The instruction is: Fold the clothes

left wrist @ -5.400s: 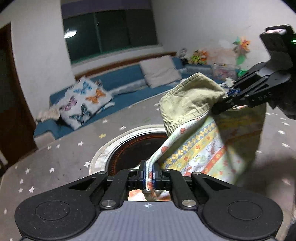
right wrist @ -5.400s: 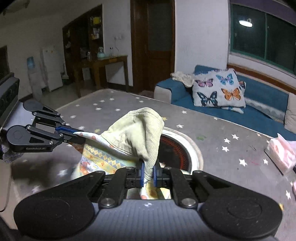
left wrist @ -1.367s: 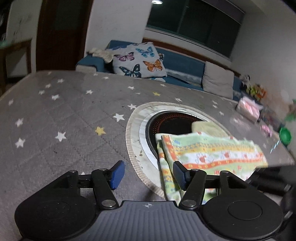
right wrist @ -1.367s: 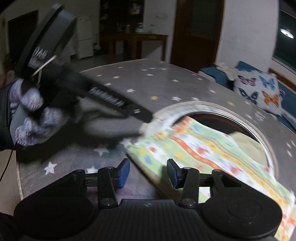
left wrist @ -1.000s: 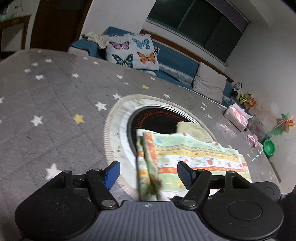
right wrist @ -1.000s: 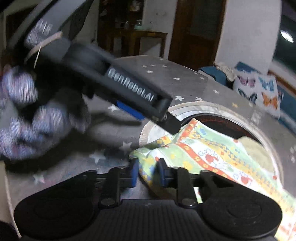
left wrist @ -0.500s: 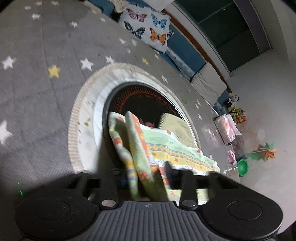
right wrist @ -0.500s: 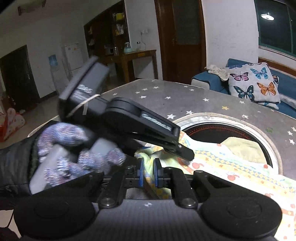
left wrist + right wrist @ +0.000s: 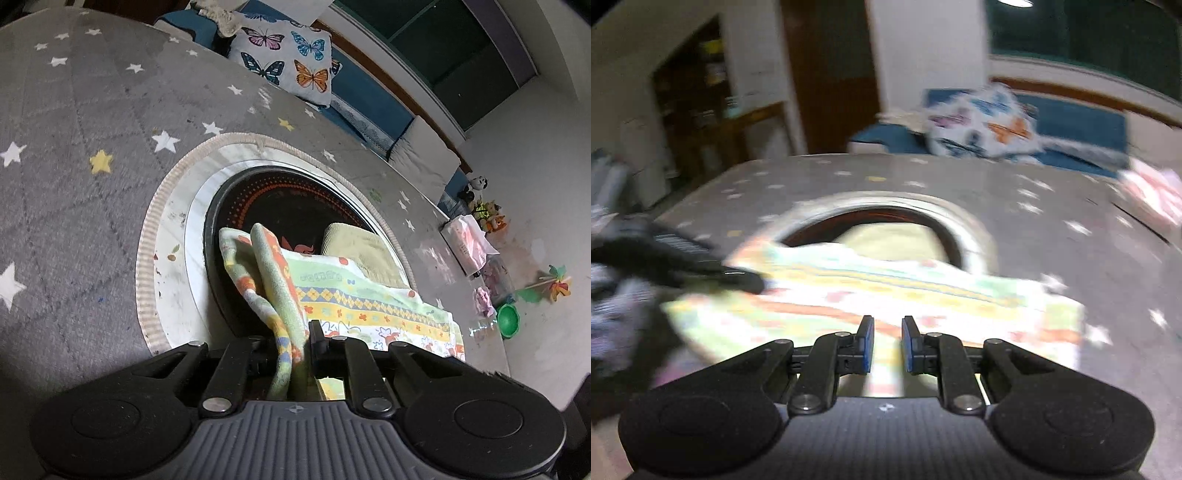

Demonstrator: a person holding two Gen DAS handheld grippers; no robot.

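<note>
A patterned child's garment (image 9: 354, 295) in green, yellow and orange lies over the round black burner (image 9: 280, 199) set in the grey starred table. An olive waistband part (image 9: 354, 251) shows behind it. My left gripper (image 9: 293, 343) is shut on the garment's near left edge, which bunches up between the fingers. In the blurred right wrist view the garment (image 9: 886, 291) lies flat, and my right gripper (image 9: 887, 345) hovers just above its near edge, slightly open and empty. The left gripper (image 9: 738, 277) shows there at the garment's left corner.
The grey starred table cover (image 9: 74, 129) surrounds a white ring (image 9: 173, 229). A pink tissue pack (image 9: 469, 240) sits at the table's far right. A blue sofa with a butterfly cushion (image 9: 288, 62) stands behind. A green bowl (image 9: 508, 319) lies on the floor.
My right gripper let go of the garment's left edge, opened slightly and swung right along its near side. My left gripper closed on the left edge and lifted it a little.
</note>
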